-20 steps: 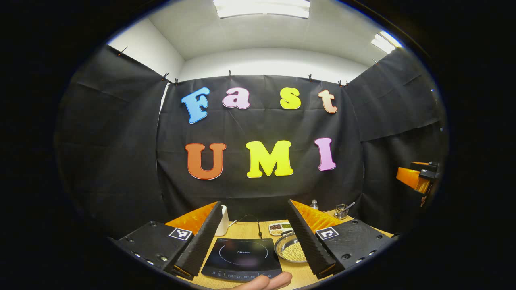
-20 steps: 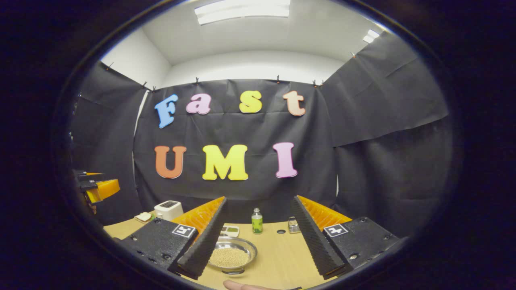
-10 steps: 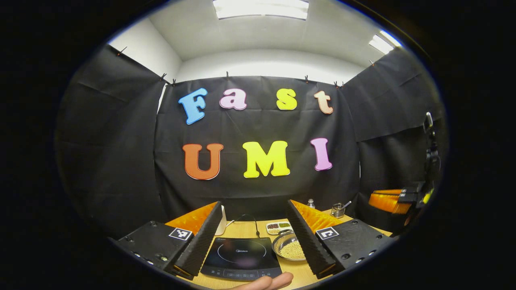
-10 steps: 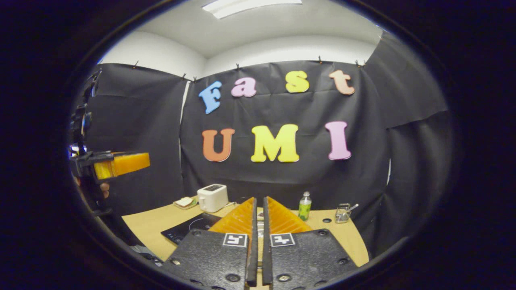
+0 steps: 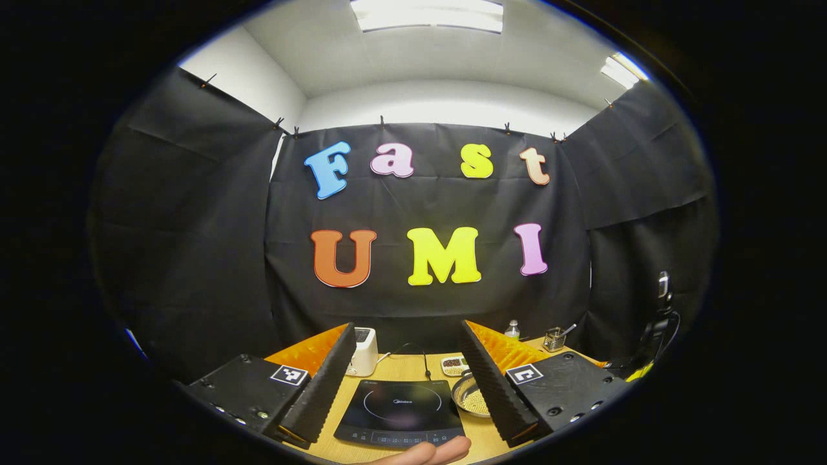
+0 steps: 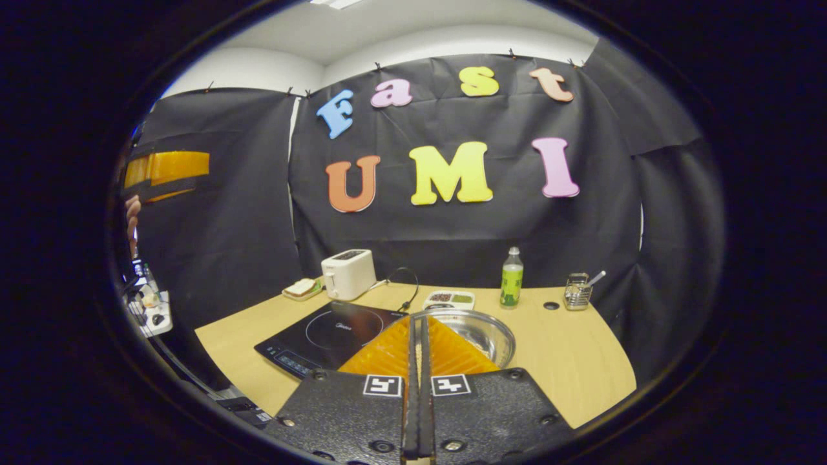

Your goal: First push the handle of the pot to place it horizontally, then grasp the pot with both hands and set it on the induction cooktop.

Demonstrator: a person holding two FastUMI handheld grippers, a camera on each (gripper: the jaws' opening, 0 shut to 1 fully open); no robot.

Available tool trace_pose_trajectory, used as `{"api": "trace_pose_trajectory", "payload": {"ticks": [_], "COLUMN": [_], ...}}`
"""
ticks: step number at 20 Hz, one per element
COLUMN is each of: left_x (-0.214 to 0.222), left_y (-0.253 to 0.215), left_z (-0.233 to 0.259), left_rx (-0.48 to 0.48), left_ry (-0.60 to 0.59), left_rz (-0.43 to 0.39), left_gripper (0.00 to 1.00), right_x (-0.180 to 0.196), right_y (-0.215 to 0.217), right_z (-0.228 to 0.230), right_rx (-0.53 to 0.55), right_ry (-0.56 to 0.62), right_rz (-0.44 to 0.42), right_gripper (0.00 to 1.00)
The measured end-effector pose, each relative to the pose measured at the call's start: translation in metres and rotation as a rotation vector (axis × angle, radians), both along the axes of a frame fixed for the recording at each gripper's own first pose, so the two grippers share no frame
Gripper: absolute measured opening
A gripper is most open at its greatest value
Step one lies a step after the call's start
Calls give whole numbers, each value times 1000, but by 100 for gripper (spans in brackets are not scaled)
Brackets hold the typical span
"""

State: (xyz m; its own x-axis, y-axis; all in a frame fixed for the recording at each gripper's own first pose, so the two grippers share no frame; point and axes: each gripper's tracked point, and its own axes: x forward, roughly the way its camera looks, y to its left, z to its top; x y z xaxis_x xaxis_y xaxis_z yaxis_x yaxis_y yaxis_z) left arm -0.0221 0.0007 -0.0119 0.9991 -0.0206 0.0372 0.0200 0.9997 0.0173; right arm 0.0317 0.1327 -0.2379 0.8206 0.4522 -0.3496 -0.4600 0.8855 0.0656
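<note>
The steel pot (image 5: pixel 471 399), holding small yellow grains, stands on the wooden table just right of the black induction cooktop (image 5: pixel 400 410). My left gripper (image 5: pixel 408 324) hovers open above the near table edge, with the cooktop between its fingers. In the right gripper view the pot (image 6: pixel 492 336) lies right behind my right gripper (image 6: pixel 418 318), whose fingers are shut with nothing between them. The cooktop (image 6: pixel 329 330) is to its left. The pot's handle is hidden behind those fingers. My left gripper (image 6: pixel 168 169) appears high at the far left, held by a hand (image 6: pixel 132 216).
At the back of the table stand a white toaster (image 6: pixel 349 272), a plate with bread (image 6: pixel 301 288), a small divided dish (image 6: pixel 448 298), a green bottle (image 6: pixel 511 279) and a wire utensil holder (image 6: pixel 577 292). A fingertip (image 5: pixel 429 451) shows at the bottom edge.
My right gripper went from open to shut, then dropped and tilted down toward the pot. The left gripper shifted only slightly and stays open.
</note>
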Motion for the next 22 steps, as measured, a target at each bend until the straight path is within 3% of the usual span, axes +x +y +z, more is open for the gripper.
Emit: {"api": "trace_pose_trajectory", "payload": {"ticks": [11,22], "left_x": [4,10], "left_y": [1,-12], "left_z": [-20,-35], "left_rx": [23,35], "left_ry": [13,18], "left_rz": [1,-3], "left_gripper": [96,95], "right_x": [1,1], "right_y": [12,1], "right_z": [-126,-160], "right_rx": [-59,-65], "right_ry": [203,272], "right_rz": [37,10], "right_gripper": [4,4]}}
